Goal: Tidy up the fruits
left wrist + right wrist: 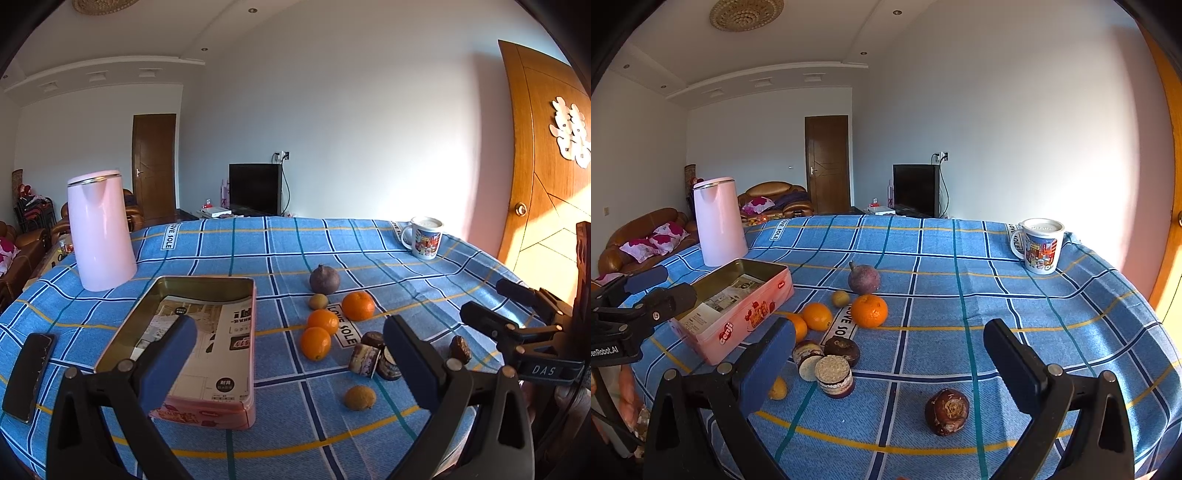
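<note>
Spread wide and empty at lower frame: left gripper and right gripper. Best to take the oranges, clustered mid-frame, singly, squeezing softly across the middle, then lowering into the pink tin at left, already open.

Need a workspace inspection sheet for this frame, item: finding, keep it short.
Surface: blue checked tablecloth, lying flat.
Job's things: pink tin open, paper inside, no fruit in it; three oranges and a purple fruit loose beside it; a dark round fruit apart, nearer the right gripper.
Clutter: pink kettle, mug, phone, small jars.
Grippers: left gripper open; right gripper open; both empty.
Cables: TV lead to wall socket only.
Surroundings: sofa, doors.
</note>
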The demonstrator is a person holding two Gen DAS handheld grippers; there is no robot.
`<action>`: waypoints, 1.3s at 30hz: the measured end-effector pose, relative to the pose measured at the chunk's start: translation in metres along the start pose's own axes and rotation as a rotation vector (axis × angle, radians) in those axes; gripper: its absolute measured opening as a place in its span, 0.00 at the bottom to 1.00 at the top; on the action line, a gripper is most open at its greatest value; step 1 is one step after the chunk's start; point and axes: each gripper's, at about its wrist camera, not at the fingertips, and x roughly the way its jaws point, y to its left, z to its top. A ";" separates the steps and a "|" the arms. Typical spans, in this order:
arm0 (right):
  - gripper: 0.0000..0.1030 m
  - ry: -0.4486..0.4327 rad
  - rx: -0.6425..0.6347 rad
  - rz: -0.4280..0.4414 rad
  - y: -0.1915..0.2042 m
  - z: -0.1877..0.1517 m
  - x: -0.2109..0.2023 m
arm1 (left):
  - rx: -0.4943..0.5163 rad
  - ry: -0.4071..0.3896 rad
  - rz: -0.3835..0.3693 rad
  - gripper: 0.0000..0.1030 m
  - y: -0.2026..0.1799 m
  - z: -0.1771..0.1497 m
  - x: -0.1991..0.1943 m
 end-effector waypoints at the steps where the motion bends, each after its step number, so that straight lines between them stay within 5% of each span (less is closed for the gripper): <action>1: 0.99 0.001 0.002 0.001 0.000 0.000 0.000 | 0.001 0.000 -0.001 1.00 0.000 0.000 0.000; 28: 0.99 0.039 0.045 -0.003 -0.020 -0.015 0.012 | 0.032 0.049 -0.022 1.00 -0.015 -0.014 0.016; 39: 0.95 0.120 0.070 0.001 -0.036 -0.038 0.035 | 0.061 0.096 -0.060 1.00 -0.031 -0.027 0.036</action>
